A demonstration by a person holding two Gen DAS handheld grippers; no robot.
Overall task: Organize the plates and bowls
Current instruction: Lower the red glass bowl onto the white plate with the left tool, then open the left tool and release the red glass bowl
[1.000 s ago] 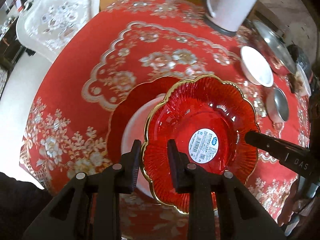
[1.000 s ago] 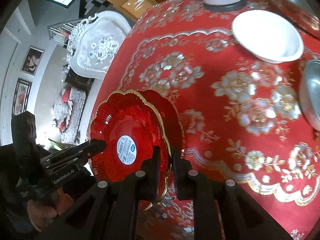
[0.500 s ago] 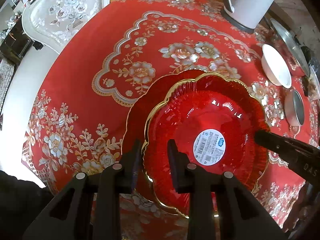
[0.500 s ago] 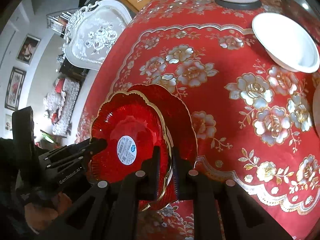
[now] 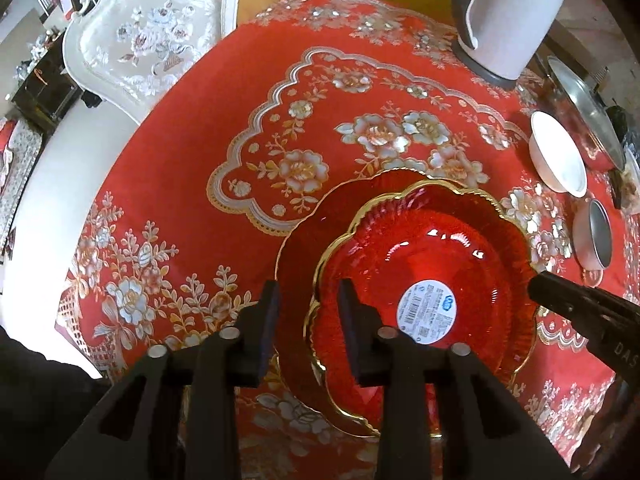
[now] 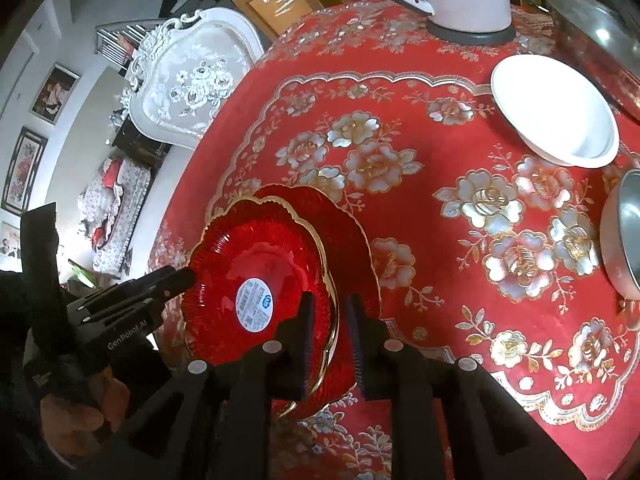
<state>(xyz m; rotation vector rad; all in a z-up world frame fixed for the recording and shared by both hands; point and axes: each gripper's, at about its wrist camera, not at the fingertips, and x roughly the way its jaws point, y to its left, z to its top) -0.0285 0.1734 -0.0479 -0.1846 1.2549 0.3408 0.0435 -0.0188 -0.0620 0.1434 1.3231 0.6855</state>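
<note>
Left gripper (image 5: 308,312): fingers apart, straddling the near-left rim of the red glass bowl (image 5: 424,276); one finger outside the rim, one inside. No clamp visible, gap on both sides of the rim.
Right gripper (image 6: 330,330): fingers apart too, straddling the bowl's opposite rim edge; gold trim runs through the gap (contact with the pads can't be confirmed).
Red glass bowl: scalloped, gold rim, white barcode sticker (image 5: 430,306) at its centre. Sits nested on the red plate (image 5: 304,236), offset toward the right gripper's side.
Red plate: flat on the tablecloth (image 5: 192,184), larger than the bowl, showing as a crescent on the bowl's far-left side.
White bowl (image 6: 554,110): upright on the cloth, well apart from the red bowl, beyond it on the right.
Metal bowl (image 6: 624,236): just beside the white bowl, nearer side, partly cut off by the frame edge.
White kettle (image 5: 506,20): on the cloth's far side from the red bowl, past the white bowl.
Metal lid (image 5: 584,108): behind the white bowl, at the table edge.
Chair (image 5: 148,36): white ornate back, off the table, far left of the red bowl.
Hand (image 6: 76,420): grips the left gripper's handle, below-left of the red bowl.
</note>
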